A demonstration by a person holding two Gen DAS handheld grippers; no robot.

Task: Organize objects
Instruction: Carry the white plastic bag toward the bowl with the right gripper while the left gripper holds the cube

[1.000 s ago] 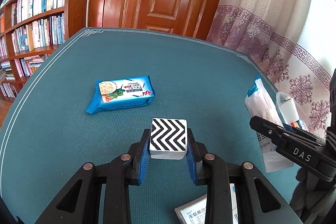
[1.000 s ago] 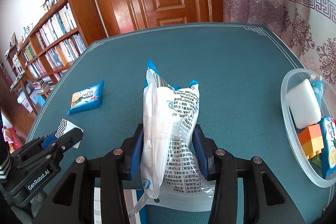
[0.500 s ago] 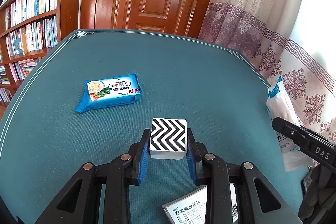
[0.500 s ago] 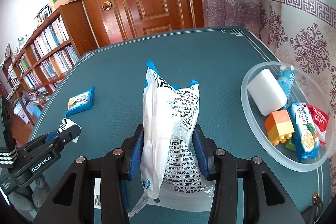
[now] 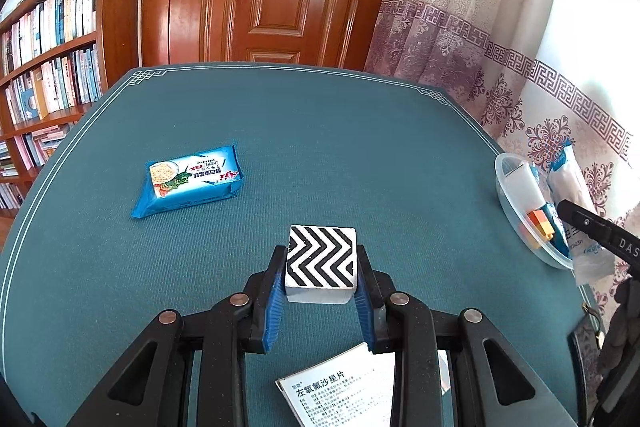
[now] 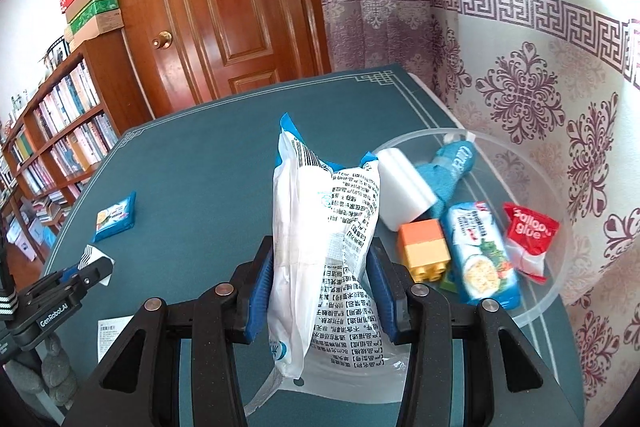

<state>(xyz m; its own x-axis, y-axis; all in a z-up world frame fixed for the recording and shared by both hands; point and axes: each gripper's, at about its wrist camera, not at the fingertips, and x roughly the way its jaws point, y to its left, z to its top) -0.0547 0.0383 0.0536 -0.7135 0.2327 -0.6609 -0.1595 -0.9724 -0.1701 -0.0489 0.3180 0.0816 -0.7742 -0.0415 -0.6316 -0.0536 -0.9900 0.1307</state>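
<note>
Since a second ago we have swung the right gripper (image 6: pixel 320 283) toward the clear bowl (image 6: pixel 556 291), which now sits just right of its fingers instead of at the frame's edge. Its jaws are closed on a white plastic packet (image 6: pixel 320 247) standing upright between the pads. We judge the packet light, soft and crinkly; it will sag and slip, so a grip low across its middle, as now, seems best. Inside the bowl lie a white block (image 6: pixel 404 195), an orange brick (image 6: pixel 424 247), a noodle pack (image 6: pixel 480 251) and a red glue sachet (image 6: pixel 528 231).

Our left gripper (image 5: pixel 320 291) is clamped on a stiff zigzag-patterned cube (image 5: pixel 321 259), squarely held by its flat sides. Ahead and left of those fingers a blue noodle packet (image 5: pixel 188 183) rests on the teal table (image 5: pixel 320 147); a printed leaflet (image 5: pixel 344 387) lies beneath them.
</note>
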